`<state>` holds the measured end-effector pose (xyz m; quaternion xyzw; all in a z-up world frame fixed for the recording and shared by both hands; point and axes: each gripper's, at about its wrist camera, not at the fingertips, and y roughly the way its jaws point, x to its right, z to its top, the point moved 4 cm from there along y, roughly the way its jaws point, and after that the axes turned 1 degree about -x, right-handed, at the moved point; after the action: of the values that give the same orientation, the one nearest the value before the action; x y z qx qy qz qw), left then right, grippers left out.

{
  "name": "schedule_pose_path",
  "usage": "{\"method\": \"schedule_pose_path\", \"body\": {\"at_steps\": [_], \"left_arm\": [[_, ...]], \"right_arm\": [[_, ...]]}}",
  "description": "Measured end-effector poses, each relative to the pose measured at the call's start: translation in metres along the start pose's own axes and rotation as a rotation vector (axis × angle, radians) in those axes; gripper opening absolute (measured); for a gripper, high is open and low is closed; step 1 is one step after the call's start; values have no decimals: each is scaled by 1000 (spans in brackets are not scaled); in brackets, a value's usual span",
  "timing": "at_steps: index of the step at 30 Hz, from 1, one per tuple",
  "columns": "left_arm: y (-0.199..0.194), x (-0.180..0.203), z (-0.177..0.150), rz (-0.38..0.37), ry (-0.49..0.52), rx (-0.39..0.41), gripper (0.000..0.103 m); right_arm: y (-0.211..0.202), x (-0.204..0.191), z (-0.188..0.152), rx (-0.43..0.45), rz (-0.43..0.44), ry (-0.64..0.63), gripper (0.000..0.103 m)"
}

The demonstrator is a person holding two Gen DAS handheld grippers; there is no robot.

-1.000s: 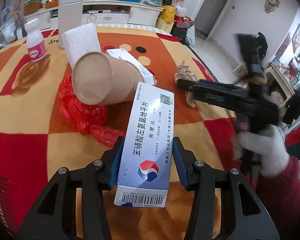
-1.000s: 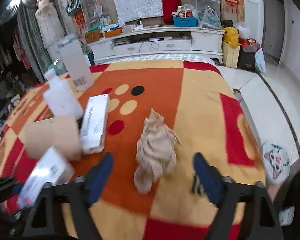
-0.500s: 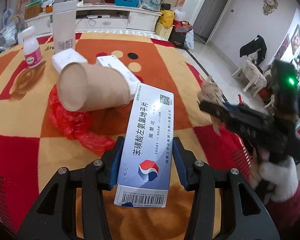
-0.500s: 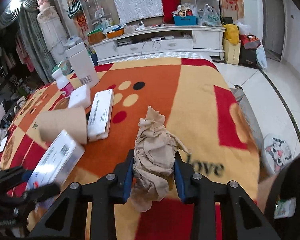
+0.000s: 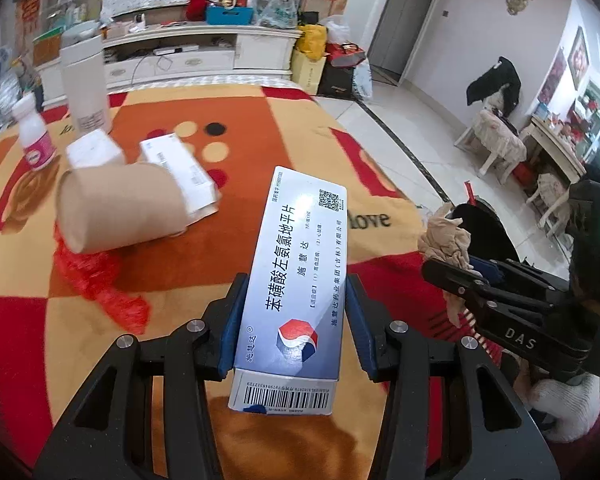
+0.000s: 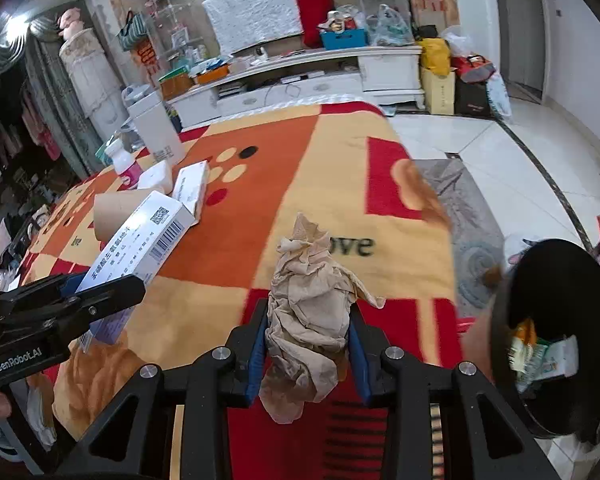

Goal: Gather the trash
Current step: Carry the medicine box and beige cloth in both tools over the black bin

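Over the patterned blanket [image 6: 340,152], near its right edge beside the black bin [image 6: 560,320], the left gripper [image 5: 296,316] held the white medicine box [image 5: 300,276] clamped between its pads, while the right gripper [image 6: 308,344] was closed on the crumpled beige tissue [image 6: 308,300], both lifted clear.

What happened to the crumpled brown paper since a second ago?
The right gripper closed on the crumpled brown paper, lifted it off the blanket and carried it toward the black trash bin. The left gripper kept hold of the medicine box; the cardboard tube stayed lying there.
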<state>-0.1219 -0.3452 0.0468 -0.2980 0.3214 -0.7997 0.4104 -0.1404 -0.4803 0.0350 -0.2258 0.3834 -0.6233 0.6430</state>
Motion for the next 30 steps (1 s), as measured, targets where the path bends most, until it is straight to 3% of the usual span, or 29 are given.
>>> {"method": "schedule_pose_path", "body": {"at_steps": [13, 30], "left_arm": [[26, 77, 19, -81, 100, 3, 45], [66, 156, 30, -186, 149, -49, 45]], "right_arm": [[-32, 63, -11, 34, -66, 107, 34], [-60, 144, -29, 64, -146, 243, 34]]}}
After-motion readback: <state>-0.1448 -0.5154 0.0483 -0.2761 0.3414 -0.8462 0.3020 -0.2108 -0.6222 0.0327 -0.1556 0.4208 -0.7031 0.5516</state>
